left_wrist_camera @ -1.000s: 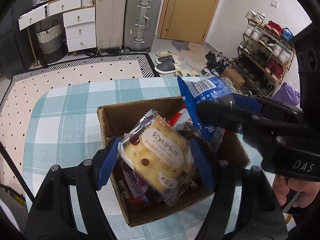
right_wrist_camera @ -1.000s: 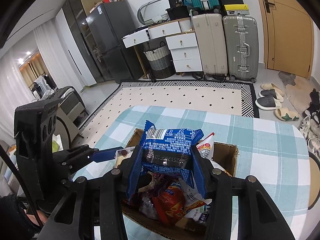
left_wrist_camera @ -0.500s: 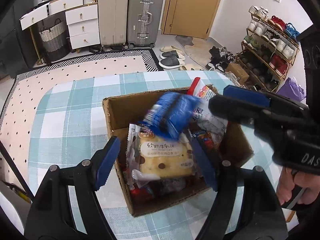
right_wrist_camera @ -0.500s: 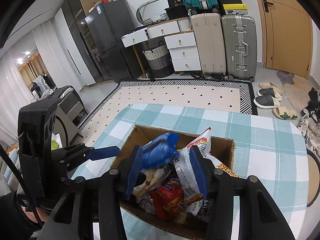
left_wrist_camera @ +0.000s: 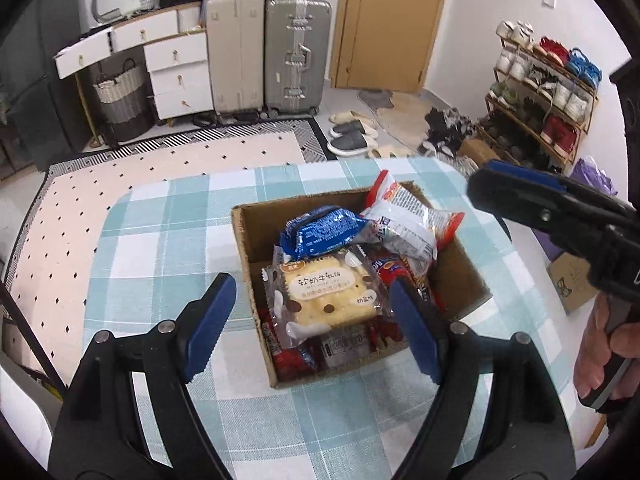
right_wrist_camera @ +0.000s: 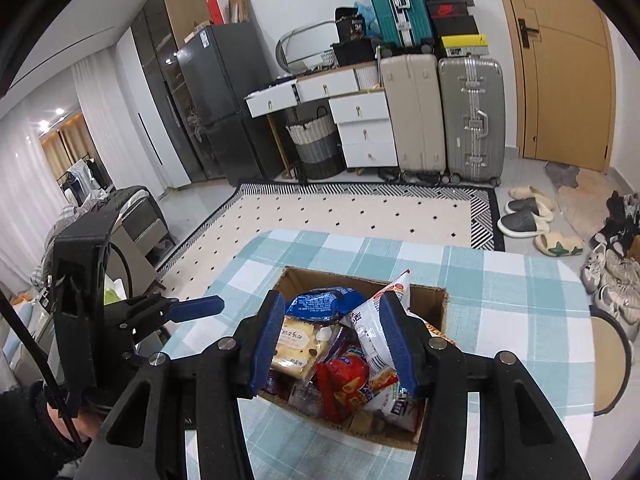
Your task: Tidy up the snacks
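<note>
A cardboard box point(left_wrist_camera: 245, 245) full of snack packets sits on the checked table; it also shows in the right wrist view point(right_wrist_camera: 436, 303). On top lie a cake packet point(left_wrist_camera: 326, 297), a blue packet point(left_wrist_camera: 320, 232) and a white and red bag point(left_wrist_camera: 408, 224). In the right wrist view the cake packet point(right_wrist_camera: 298, 344), blue packet point(right_wrist_camera: 324, 301) and white bag point(right_wrist_camera: 374, 330) show too. My left gripper point(left_wrist_camera: 312, 326) is open and empty above the box's near side. My right gripper point(right_wrist_camera: 334, 342) is open and empty above the box.
The table wears a teal checked cloth point(left_wrist_camera: 160, 248). Behind it lie a patterned rug point(left_wrist_camera: 160, 160), suitcases point(left_wrist_camera: 296, 52) and white drawers point(left_wrist_camera: 176, 72). A shoe rack point(left_wrist_camera: 548, 96) stands at the right. A chair seat point(right_wrist_camera: 608, 344) sits by the table's right edge.
My left gripper let go of the cake packet and my right gripper let go of the blue packet; both now lie in the box. Both grippers have drawn back and up.
</note>
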`<state>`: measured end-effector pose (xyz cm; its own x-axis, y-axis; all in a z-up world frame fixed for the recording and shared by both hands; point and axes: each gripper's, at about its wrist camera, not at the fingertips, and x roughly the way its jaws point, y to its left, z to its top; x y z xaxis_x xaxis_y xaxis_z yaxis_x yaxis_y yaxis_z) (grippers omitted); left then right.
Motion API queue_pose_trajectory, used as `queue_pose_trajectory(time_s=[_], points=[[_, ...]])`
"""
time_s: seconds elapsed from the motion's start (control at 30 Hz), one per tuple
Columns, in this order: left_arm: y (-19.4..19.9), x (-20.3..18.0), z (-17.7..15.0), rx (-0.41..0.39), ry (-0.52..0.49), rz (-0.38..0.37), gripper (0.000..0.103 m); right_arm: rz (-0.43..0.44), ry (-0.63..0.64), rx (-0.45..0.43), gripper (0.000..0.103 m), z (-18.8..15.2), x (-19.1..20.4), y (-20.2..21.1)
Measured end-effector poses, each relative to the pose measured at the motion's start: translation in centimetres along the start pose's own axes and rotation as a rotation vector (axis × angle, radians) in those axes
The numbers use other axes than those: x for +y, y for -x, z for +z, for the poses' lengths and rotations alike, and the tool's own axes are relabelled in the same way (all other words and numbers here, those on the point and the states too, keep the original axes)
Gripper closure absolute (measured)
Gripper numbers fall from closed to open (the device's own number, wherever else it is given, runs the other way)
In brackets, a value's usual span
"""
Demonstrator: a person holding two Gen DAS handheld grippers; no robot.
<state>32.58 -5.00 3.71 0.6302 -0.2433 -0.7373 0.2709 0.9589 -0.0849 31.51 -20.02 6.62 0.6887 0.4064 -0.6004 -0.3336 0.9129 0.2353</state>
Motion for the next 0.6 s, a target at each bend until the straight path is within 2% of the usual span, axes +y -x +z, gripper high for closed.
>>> queue_pose_trajectory(time_s=[0.3, 0.37, 0.43, 0.6], points=[[6.4, -1.0, -1.8, -0.122, 0.021, 0.035, 0.024, -0.009, -0.001, -0.047, 0.051, -1.5, 0.7, 5.0], [8.0, -1.5, -2.3, -0.153, 0.010, 0.045, 0.022, -0.010, -0.005, -0.067, 0.048, -2.0, 0.9, 6.2], [9.7, -1.9, -2.9, -0.188, -0.002, 0.057, 0.021, -0.006, -0.009, -0.094, 0.040, -2.5, 1.0, 7.6], [13.4, -2.5, -4.6, -0.245, 0.000, 0.069, 0.019, -0.006, -0.019, -0.143, 0.032, -4.3, 1.2, 10.9]])
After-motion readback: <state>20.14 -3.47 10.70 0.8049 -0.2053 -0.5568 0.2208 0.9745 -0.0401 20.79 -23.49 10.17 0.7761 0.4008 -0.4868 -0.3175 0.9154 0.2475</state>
